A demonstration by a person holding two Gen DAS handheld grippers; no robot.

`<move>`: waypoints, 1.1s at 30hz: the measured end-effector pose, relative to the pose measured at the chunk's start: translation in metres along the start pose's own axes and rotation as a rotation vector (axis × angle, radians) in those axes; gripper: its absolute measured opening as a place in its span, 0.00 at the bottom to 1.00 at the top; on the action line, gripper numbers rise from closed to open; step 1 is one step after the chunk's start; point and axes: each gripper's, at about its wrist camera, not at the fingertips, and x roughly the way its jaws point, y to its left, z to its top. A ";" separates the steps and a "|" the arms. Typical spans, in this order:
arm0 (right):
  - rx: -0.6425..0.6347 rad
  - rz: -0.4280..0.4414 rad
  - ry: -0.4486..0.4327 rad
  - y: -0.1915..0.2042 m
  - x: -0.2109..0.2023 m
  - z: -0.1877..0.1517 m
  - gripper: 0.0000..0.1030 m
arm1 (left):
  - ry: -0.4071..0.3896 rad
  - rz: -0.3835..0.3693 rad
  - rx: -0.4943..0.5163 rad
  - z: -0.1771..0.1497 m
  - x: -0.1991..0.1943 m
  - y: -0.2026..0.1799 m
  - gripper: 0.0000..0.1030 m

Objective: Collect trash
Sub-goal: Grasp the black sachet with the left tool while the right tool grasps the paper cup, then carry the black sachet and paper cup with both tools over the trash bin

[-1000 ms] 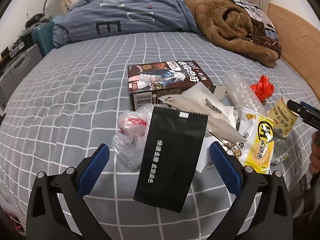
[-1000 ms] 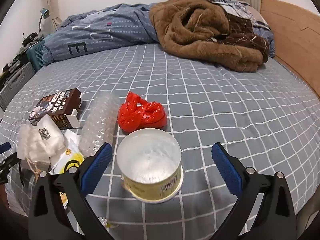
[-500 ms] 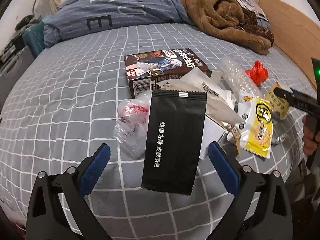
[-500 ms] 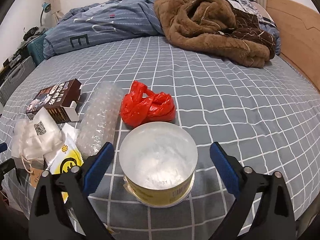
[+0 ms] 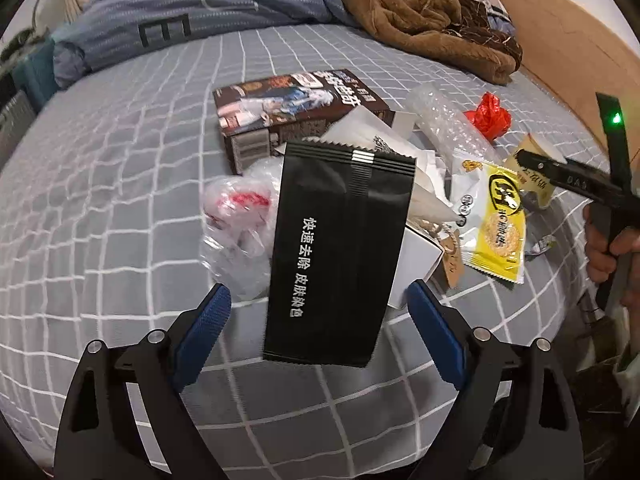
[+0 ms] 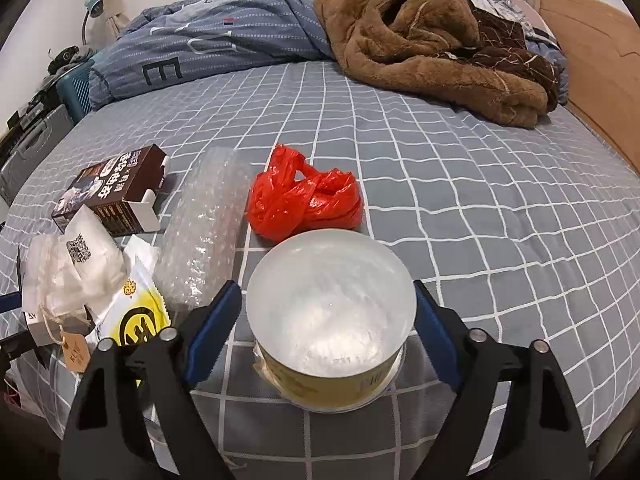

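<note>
**Both tongs closing in on trash at the near edge of the bed**

Tongs first: I am bringing the right gripper [image 6: 326,322] down around the yellow tub [image 6: 330,320], and its jaws are closing, one blue pad on each side of the clear lid, the right pad just at the rim, not yet gripping as far as I can judge. The tub is standing upright, so I am straddling it across its widest part. Whether anything is inside it I cannot tell; the lid is frosted.

I am holding the left gripper [image 5: 320,320] over the black sachet [image 5: 340,252], jaws closing too, pads still apart from its edges. The sachet is lying on top of the pile, so it is the easy first pick.

Around these, the rest is waiting: a crumpled clear bag [image 5: 240,224], the brown printed box [image 5: 296,108], open-ended, contents unseen, a yellow snack wrapper [image 5: 496,216], a bubble wrap roll [image 6: 204,224] and a knotted red bag [image 6: 304,196], all on the grey checked sheet [image 6: 480,208].
</note>
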 end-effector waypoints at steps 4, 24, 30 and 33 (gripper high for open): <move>-0.004 -0.003 0.004 0.000 0.001 0.000 0.72 | 0.009 -0.072 -0.009 0.003 0.004 0.001 0.76; 0.020 -0.010 0.007 -0.005 -0.002 0.002 0.68 | 0.011 -0.104 -0.011 0.007 0.003 -0.013 0.55; 0.020 -0.015 -0.004 -0.004 -0.011 0.004 0.68 | 0.013 -0.077 -0.020 0.007 -0.002 -0.018 0.49; 0.017 -0.015 -0.009 -0.002 -0.018 0.006 0.68 | 0.011 -0.058 -0.018 0.007 -0.005 -0.019 0.49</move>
